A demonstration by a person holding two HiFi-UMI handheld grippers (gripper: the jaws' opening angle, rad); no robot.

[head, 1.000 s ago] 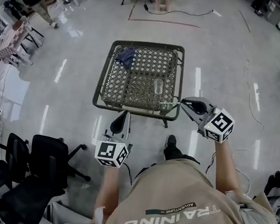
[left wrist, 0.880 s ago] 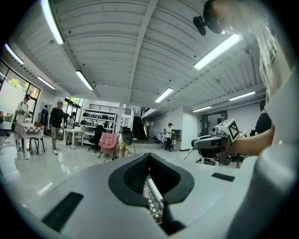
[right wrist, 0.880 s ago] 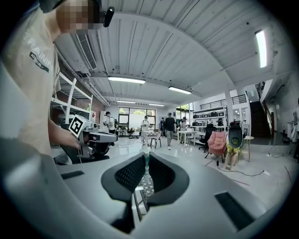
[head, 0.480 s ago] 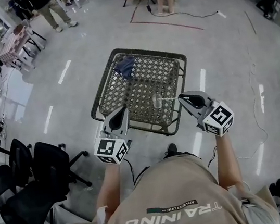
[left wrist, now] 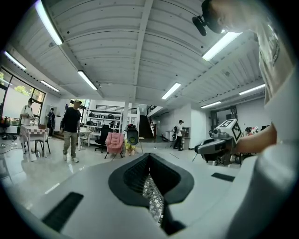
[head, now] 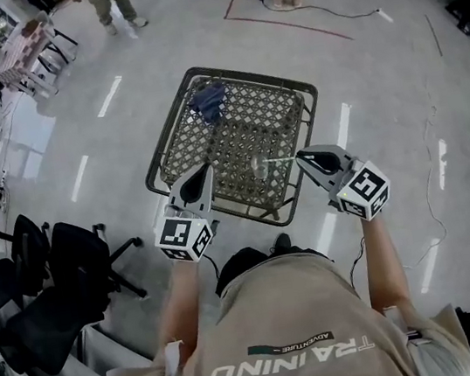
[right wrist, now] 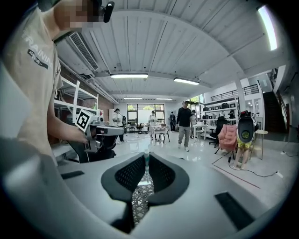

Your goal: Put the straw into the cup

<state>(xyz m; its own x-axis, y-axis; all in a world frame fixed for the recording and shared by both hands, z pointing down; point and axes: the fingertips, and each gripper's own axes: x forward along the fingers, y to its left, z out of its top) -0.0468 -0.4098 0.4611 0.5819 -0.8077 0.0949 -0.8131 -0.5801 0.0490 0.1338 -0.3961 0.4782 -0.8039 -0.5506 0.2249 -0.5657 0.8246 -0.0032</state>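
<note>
A clear cup (head: pixel 260 168) stands on the near half of a low lattice-top table (head: pixel 169 128). My right gripper (head: pixel 300 158) hovers over the table's near right side, shut on a thin pale straw (head: pixel 282 159) that points left toward the cup's rim. In the right gripper view the straw (right wrist: pixel 146 162) stands pinched between the dark pads of the right gripper (right wrist: pixel 145 164). My left gripper (head: pixel 206 169) is over the table's near left side, left of the cup, shut with nothing in it. The left gripper view shows only lattice through the narrow slit below its tips (left wrist: pixel 148 161).
A blue cloth (head: pixel 208 100) lies at the table's far left corner. Black office chairs (head: pixel 71 270) stand to the left on the glossy floor. Cables (head: pixel 314 19) and a red line cross the floor beyond the table. People (right wrist: pixel 186 122) walk among chairs and tables farther back.
The person has stepped up to the table. Both grippers have moved forward from short of its near edge to over its top, and the straw's tip is now close to the cup.
</note>
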